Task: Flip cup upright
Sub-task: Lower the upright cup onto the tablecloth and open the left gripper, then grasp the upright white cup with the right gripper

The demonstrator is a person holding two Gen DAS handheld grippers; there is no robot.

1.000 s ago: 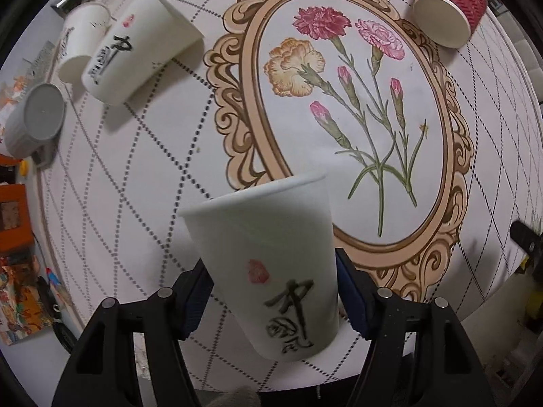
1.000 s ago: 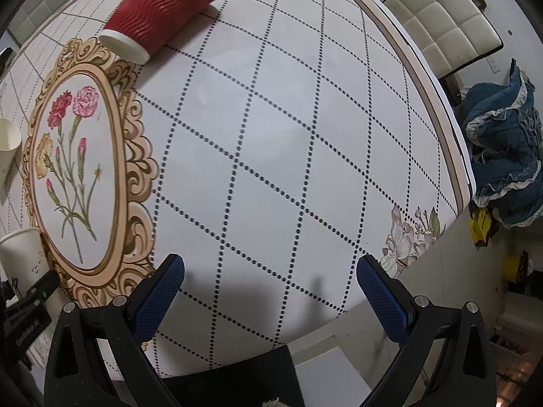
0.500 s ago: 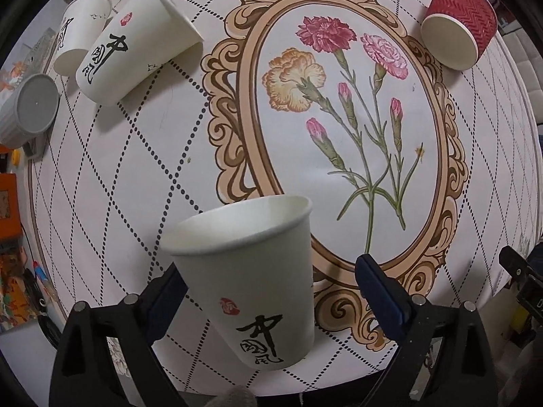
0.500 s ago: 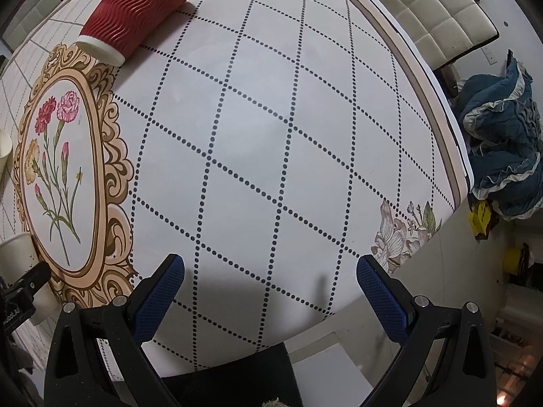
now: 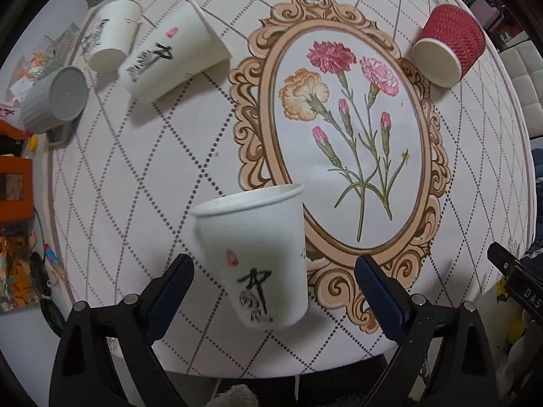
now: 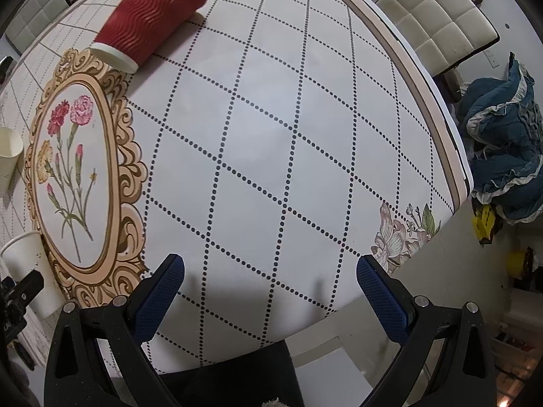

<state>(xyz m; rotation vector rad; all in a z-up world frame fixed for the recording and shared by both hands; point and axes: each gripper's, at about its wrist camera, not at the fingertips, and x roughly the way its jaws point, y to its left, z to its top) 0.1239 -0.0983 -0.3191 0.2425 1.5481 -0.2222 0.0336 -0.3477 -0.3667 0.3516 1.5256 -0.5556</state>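
A white paper cup point(image 5: 258, 254) with black calligraphy stands upright on the table near its front edge; it also shows at the left edge of the right wrist view point(image 6: 30, 271). My left gripper point(image 5: 275, 291) is open, its blue pads apart on either side of the cup, not touching it. A red ribbed cup point(image 5: 448, 47) lies on its side at the far right; it shows in the right wrist view point(image 6: 152, 13) too. My right gripper point(image 6: 271, 291) is open and empty above the table's front edge.
A large white cup point(image 5: 169, 51) and a smaller white cup point(image 5: 112, 34) lie on their sides at the far left, beside a grey ribbed cup point(image 5: 54, 101). The tablecloth point(image 6: 271, 135) has a framed flower print. A white chair point(image 6: 441, 17) and blue cloth point(image 6: 502, 142) are beyond the table.
My left gripper has opened, let go of the white cup and pulled back; the cup now stands on the table. My right gripper has hardly moved.
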